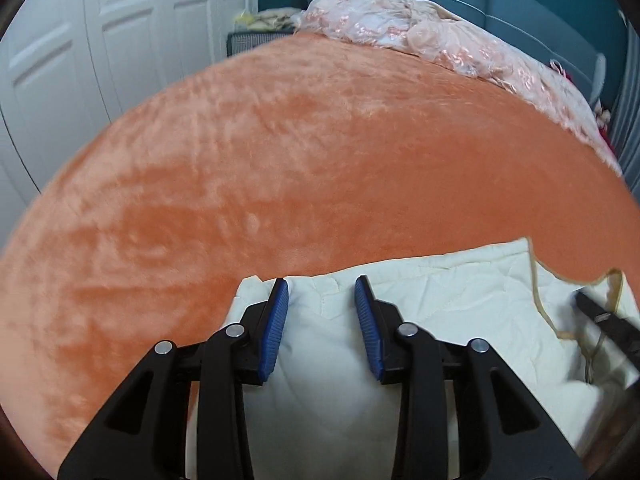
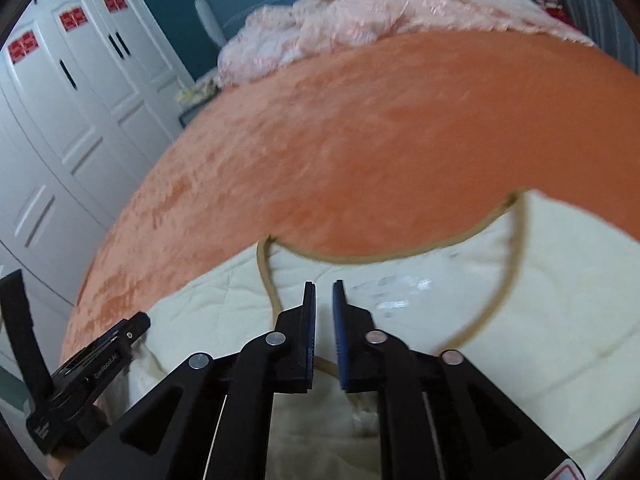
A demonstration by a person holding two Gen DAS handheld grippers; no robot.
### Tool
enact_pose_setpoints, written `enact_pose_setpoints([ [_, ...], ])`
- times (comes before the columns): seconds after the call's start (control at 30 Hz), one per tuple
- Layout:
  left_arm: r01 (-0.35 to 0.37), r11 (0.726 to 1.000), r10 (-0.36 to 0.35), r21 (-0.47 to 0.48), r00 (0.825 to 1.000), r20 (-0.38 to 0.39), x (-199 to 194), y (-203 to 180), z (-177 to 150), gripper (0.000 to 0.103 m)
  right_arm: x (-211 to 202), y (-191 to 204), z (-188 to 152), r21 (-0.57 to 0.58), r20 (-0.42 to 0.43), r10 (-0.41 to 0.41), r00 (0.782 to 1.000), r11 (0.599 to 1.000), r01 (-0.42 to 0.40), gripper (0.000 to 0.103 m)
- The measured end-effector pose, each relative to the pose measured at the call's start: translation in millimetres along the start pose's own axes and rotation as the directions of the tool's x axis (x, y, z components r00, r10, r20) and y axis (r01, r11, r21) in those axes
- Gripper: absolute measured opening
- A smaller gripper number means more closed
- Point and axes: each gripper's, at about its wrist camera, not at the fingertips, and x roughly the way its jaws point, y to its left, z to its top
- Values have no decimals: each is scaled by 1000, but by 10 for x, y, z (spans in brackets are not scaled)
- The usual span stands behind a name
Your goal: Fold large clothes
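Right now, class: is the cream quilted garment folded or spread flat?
Cannot tell fully. The cream quilted garment lies on the orange blanket, tan-trimmed neckline showing; its lower part is out of view.

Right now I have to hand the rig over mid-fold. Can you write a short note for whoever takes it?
Left gripper: part open over the cream quilted garment, cloth bulging between the fingers; no pinch visible.
Right gripper: nearly shut, a narrow gap showing, over the garment near its tan-trimmed neckline; no cloth seen in the gap.
Garment lies at the near edge of the orange blanket on the bed; a pink lacy pile sits at the far end.
Done: garment laid out, seemingly folded over at the left.
Left: grip and finish folding.
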Motion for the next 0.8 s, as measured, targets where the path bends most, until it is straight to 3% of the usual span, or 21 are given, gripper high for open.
enact_pose_setpoints([
  [0.07,72,996,-75,47,996,57,-310,-122,16,33,-364,-370,25,45,62,-26,998,999,24,31],
  [0.1,111,991,-116,76,991,66,-453,-242,30,33,-513,-609,46,71,78,-73,994,995,67,32],
  [0.2,260,956,-263,133,965,10,-630,-739,69,37,-675,-1273,67,167,16,-188,982,969,183,32],
  [0.23,329,935,-327,134,944,-34,-638,-960,71,38,-676,-1462,51,203,-22,-194,981,960,194,30],
  [0.3,439,888,-426,137,897,-117,-592,-1408,19,38,-660,-1723,-13,228,-74,-189,979,953,201,0],
  [0.37,467,869,-444,161,882,-160,-518,-1804,-74,38,-661,-1835,-75,206,-78,-186,980,958,198,0],
  [0.47,474,861,-433,184,873,-223,-289,-2236,-274,38,-664,-1887,-135,192,-58,-183,981,963,191,0],
  [0.53,435,877,-383,205,889,-250,-110,-2380,-421,38,-632,-1878,-159,182,-42,-193,980,963,197,0],
  [0.6,408,885,-365,226,907,-208,-32,-2384,-520,39,-621,-1882,-189,186,-22,-188,982,964,189,0],
  [0.8,417,895,-395,157,906,-155,24,-2289,-556,39,-592,-1817,-213,169,23,-209,978,965,202,0],
])
